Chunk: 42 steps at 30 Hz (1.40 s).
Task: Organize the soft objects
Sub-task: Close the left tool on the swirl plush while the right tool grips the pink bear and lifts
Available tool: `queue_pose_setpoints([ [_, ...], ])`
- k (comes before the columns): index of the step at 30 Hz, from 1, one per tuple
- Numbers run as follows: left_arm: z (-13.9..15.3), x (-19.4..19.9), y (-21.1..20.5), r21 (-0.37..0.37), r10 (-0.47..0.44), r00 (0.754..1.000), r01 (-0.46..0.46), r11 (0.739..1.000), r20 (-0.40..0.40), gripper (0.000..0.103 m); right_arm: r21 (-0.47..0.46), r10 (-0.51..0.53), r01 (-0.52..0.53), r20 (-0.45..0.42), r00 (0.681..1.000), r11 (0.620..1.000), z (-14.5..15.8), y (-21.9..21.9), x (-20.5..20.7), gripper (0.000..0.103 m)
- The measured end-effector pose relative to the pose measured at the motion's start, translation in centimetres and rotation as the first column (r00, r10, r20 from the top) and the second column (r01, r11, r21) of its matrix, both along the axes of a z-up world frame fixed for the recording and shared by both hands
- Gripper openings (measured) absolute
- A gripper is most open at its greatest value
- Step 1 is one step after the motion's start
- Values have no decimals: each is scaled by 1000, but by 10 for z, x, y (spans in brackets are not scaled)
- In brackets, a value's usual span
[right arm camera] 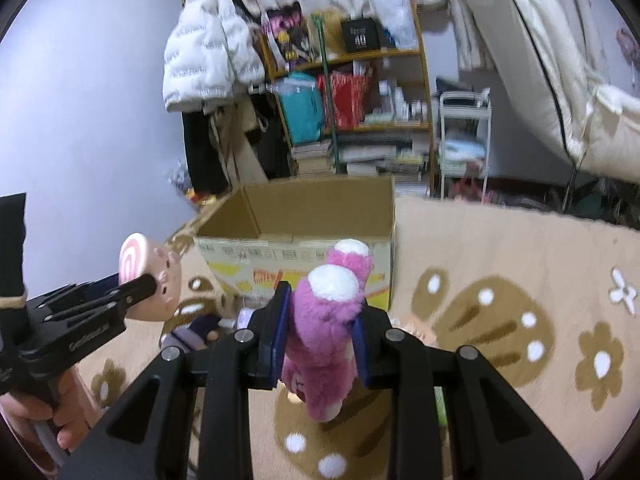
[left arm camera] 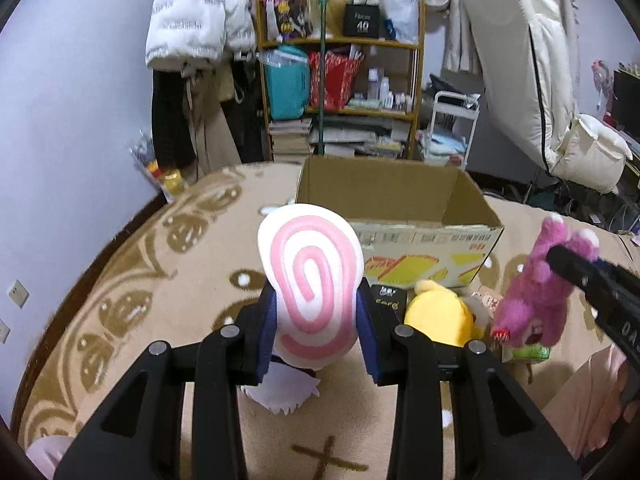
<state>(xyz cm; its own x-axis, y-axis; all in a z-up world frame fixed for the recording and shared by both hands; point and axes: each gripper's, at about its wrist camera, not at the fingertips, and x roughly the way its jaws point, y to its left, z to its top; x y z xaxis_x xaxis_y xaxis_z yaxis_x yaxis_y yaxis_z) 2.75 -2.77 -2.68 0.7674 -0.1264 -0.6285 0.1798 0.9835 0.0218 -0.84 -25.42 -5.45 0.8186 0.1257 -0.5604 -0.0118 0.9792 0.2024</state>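
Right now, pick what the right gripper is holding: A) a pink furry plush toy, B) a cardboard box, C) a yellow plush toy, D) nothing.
A: the right gripper has its blue pads clamped on the pink furry plush toy, lifted above the carpet in front of the cardboard box; the left-wrist view shows the same toy in its jaws.

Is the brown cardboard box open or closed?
Open: the brown cardboard box has no lid on, and its bare inner walls show.

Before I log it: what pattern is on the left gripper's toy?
A pink spiral on white on the toy, best in the left wrist view.
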Motion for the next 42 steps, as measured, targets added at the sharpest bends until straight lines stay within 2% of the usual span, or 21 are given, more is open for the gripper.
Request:
queue_pose_setpoints([
  [6, 21, -1, -1, 8, -18, 998, 18, 1000, 62, 35, -32, -2, 4, 86, 996, 999, 23, -2, 2, 29],
  [13, 24, 11, 4, -2, -14, 998, 14, 1000, 54, 35, -59, 13, -6, 119, 993, 998, 35, 1, 15, 29],
  [19, 37, 18, -3, 12, -21, 994, 20, 1000, 111, 35, -68, 30, -19, 159, 987, 998, 43, 3, 30, 29],
  [31, 61, 71, -26, 3, -37, 978, 38, 999, 203, 35, -99, 33, -6, 280, 959, 995, 76, 5, 81, 29],
  [36, 51, 91, -36, 5, -51, 978, 51, 999, 204, 36, -96, 19, 11, 308, 951, 995, 78, 5, 103, 30],
  [42, 21, 109, -40, -6, -37, 991, 38, 999, 130, 36, -69, 17, 2, 274, 962, 998, 48, 3, 116, 30],
])
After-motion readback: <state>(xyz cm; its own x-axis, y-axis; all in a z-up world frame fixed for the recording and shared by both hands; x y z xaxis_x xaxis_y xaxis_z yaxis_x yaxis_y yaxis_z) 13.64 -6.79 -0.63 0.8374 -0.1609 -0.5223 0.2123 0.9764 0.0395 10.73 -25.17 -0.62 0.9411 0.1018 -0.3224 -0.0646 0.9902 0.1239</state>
